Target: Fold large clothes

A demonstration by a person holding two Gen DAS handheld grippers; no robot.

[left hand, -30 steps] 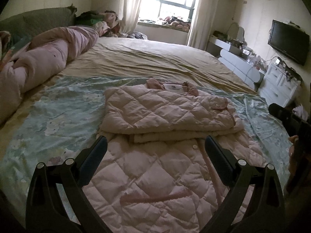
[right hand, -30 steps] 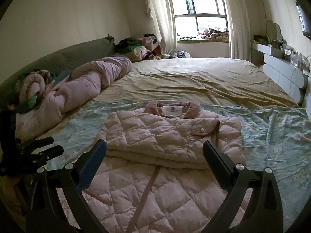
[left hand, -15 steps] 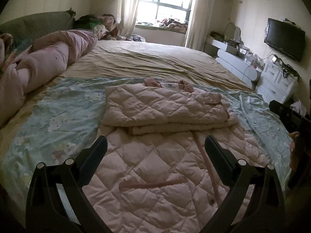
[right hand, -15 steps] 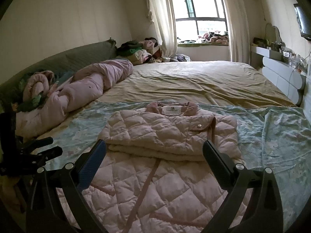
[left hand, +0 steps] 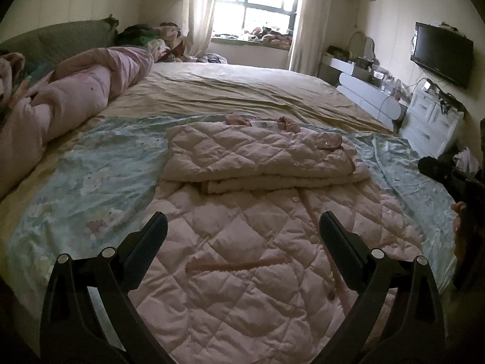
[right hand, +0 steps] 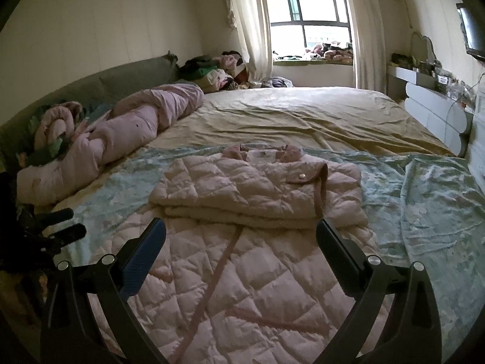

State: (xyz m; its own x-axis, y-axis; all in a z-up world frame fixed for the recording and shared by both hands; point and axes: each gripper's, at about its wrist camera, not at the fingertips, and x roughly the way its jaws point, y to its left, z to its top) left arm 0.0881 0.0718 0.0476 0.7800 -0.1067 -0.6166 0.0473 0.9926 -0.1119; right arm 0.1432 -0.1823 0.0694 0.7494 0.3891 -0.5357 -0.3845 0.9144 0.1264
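A pale pink quilted coat (left hand: pixel 242 242) lies on the bed, collar (left hand: pixel 260 121) at the far end, its sleeves folded across the chest in a thick stack (left hand: pixel 254 157). The lower half lies flat toward me. It also shows in the right wrist view (right hand: pixel 251 261) with the sleeve stack (right hand: pixel 257 191). My left gripper (left hand: pixel 242 227) is open and empty, held above the coat's lower half. My right gripper (right hand: pixel 241 233) is open and empty, above the same lower part. The right gripper shows at the left view's right edge (left hand: pixel 448 176), the left gripper at the right view's left edge (right hand: pixel 57 227).
The coat rests on a light blue printed sheet (left hand: pixel 91 182) over a beige bed (left hand: pixel 242 91). A rolled pink duvet (left hand: pixel 75 97) lies along the left. A white dresser (left hand: pixel 430 124), a wall TV (left hand: pixel 442 54) and a window (left hand: pixel 263 0) stand beyond.
Both grippers have drawn back and risen a little, so more of the coat's lower half shows. Both stay open. The coat has not moved.
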